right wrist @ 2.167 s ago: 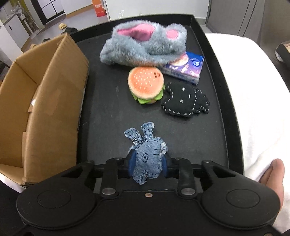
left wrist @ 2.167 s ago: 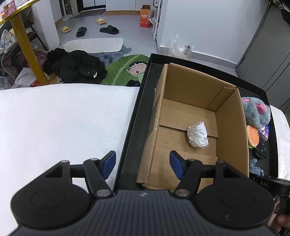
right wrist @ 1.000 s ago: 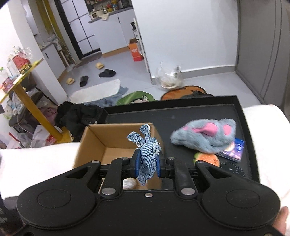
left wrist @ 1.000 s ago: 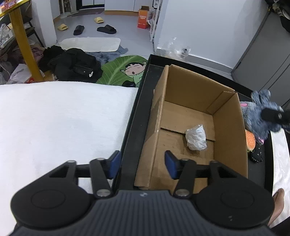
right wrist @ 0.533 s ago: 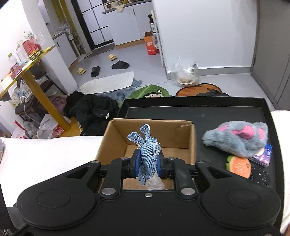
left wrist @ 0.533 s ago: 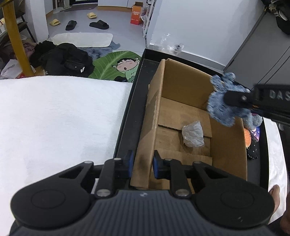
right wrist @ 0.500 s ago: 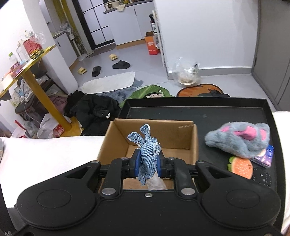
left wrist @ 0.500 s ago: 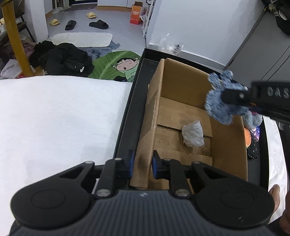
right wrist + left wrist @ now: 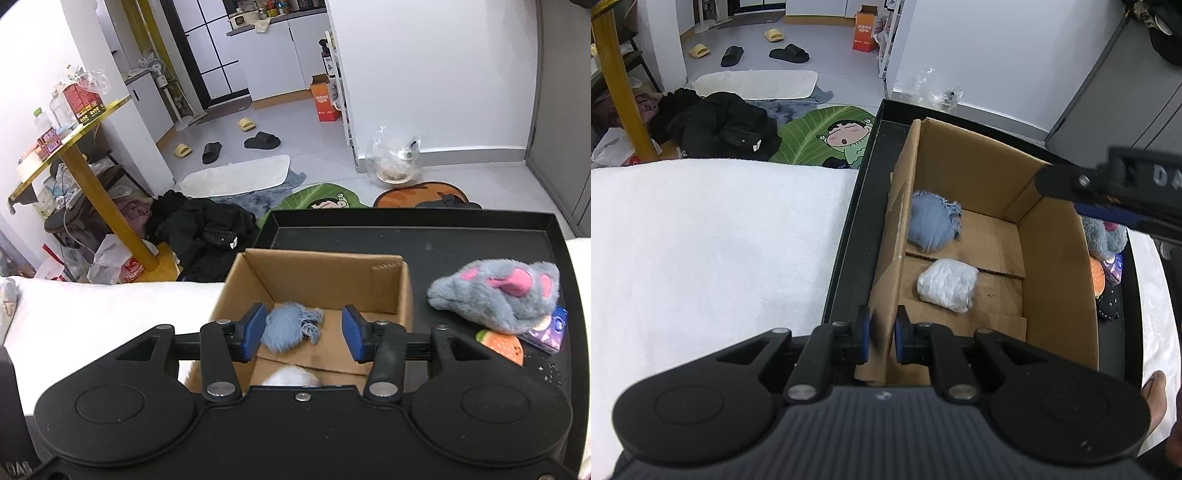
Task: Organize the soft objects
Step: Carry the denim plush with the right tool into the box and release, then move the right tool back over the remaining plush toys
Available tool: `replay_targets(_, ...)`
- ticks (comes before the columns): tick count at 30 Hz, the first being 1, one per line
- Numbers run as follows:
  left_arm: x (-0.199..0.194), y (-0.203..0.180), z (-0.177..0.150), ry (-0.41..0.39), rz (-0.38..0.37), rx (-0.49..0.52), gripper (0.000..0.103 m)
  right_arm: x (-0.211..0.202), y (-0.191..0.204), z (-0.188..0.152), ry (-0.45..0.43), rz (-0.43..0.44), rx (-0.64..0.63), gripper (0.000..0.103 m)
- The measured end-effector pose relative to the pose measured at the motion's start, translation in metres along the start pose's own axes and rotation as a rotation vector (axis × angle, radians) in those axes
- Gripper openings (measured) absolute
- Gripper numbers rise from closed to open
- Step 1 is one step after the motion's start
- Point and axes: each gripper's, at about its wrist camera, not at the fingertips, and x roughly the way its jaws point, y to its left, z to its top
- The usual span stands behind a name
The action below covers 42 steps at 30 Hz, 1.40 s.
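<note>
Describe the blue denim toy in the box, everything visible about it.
The denim toy is a small, rounded lump of pale blue fabric with frayed, fringed edges and a knotted strip at one side. It looks soft and limp. It lies on the floor of the cardboard box, in the far corner against the side wall that the left gripper pinches. The white crumpled bundle lies nearer, apart from it. The right gripper is open above the box and does not touch the toy.

Bright even indoor light, soft shadows, strong fisheye bending at edges, falling denim toy (image 9: 932, 221) slightly motion-blurred, no glare
</note>
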Motion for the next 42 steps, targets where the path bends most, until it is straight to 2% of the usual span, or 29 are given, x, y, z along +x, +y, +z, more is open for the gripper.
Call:
replay_targets(7,-0.004,-0.002,0.002,0.0,0.024,0.001,0.013,-0.015,-0.016,-0.008,0.0,-0.024,-0.01,0.061)
replay_targets(11,-0.011,-0.005,0.002,-0.031,0.05,0.01,0.016,-0.025,-0.028,-0.01,-0.015,-0.051,-0.014,0.068)
replay_targets(17,-0.013,-0.011,0.001,-0.033,0.085,0.033,0.017,-0.037,-0.053,-0.015,-0.03,-0.106,0.001,0.075)
replay_targets(22,-0.015,-0.015,0.0,-0.04,0.117,0.041,0.032,-0.048,-0.076,-0.018,-0.049,-0.124,0.028,0.083)
replay_targets(28,-0.019,-0.025,0.001,-0.062,0.151,0.068,0.046,-0.06,-0.107,-0.017,-0.044,-0.13,0.066,0.084)
replay_targets(42,-0.022,-0.035,0.0,-0.09,0.187,0.11,0.057,-0.055,-0.172,-0.016,0.04,-0.151,0.154,0.082)
